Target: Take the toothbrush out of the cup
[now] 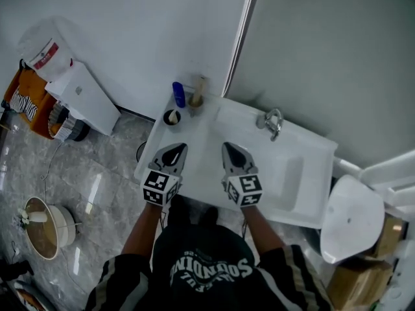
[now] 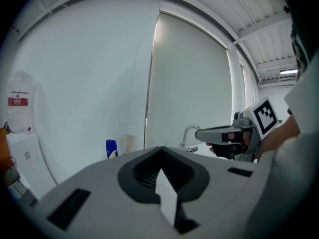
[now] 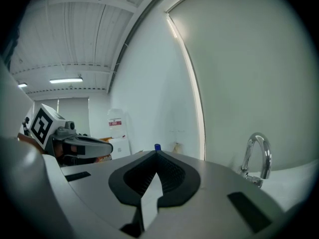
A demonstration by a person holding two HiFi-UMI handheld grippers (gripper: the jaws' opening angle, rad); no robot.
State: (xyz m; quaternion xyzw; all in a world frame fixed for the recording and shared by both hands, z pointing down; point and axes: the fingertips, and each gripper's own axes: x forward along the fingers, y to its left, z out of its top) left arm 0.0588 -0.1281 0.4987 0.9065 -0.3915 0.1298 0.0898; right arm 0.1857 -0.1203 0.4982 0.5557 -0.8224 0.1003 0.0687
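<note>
**A:** Where is the brush?

**B:** The pale, slim toothbrush (image 1: 200, 84) stands upright in a tan round cup (image 1: 195, 102). That is ahead of the left claw (image 1: 176, 150) and a little to its right, well apart from its tip. It shows too small for me to make out the bristles.

**A:** And the claws?

**B:** Both are closed on nothing. The left claw's dark ribbed pads meet at a point, and so do those of the right claw (image 1: 231, 150). That is my first worry: a shut claw reaching the cup would shove it rather than take the handle.

**A:** What else could go wrong?

**B:** The handle looks thin and smooth, so a weak pinch might let it slip or swivel. The cup seems light, and a slanted pull could tip it.

A blue cylindrical plastic bottle (image 1: 178, 94) stands just beside the cup. A small dark-rimmed round pot (image 1: 172, 116) sits nearer the left claw, on the approach and easy to knock. The glossy white desk (image 1: 201, 135) looks slick. These things also crowd its far corner, above the grey marble-patterned floor (image 1: 97, 186).

The curved chrome tap (image 1: 273, 122), ahead and right of the right claw, is out of the way.
</note>
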